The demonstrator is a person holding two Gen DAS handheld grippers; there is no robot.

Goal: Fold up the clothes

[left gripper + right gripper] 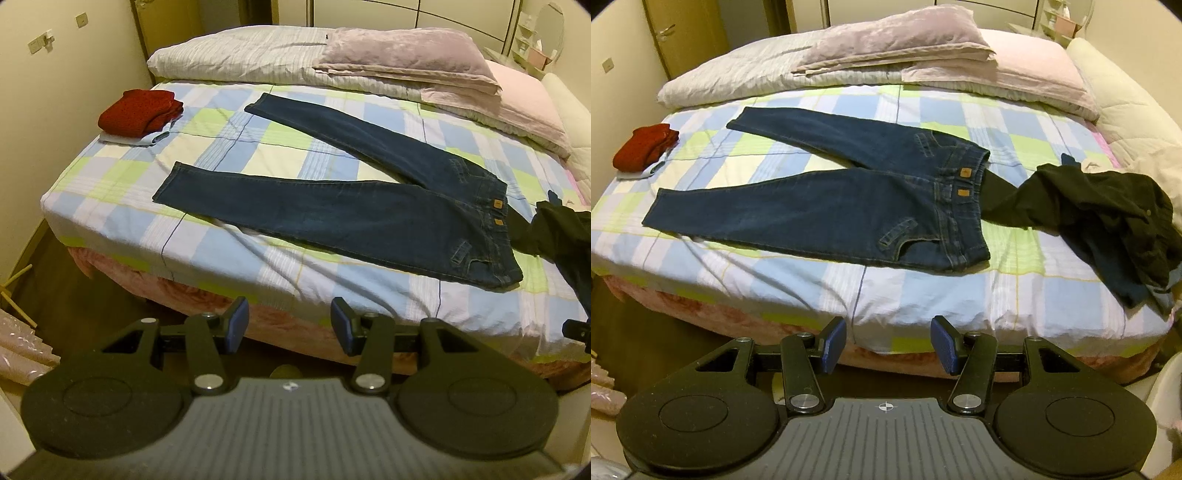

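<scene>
Left gripper [290, 325]: fingers apart, holding nothing, positioned off the near edge of the bed [332, 288]. Right gripper [888, 345]: fingers apart, holding nothing, also off the near edge.

Jeans [369, 210]: dark blue, laid flat on the checked bedsheet [229, 147], waistband to the right, both legs spread in a V toward the left. Two tan labels show at the waistband.

Black garment [1100, 210]: crumpled, at the right of the jeans, one part touching the waistband.

Red folded garment [140, 110]: at the far left of the bed, resting on a pale folded item [147, 139], well apart from the jeans.

Quilt [258, 59] and pillows [406, 51]: stacked along the far edge.
</scene>
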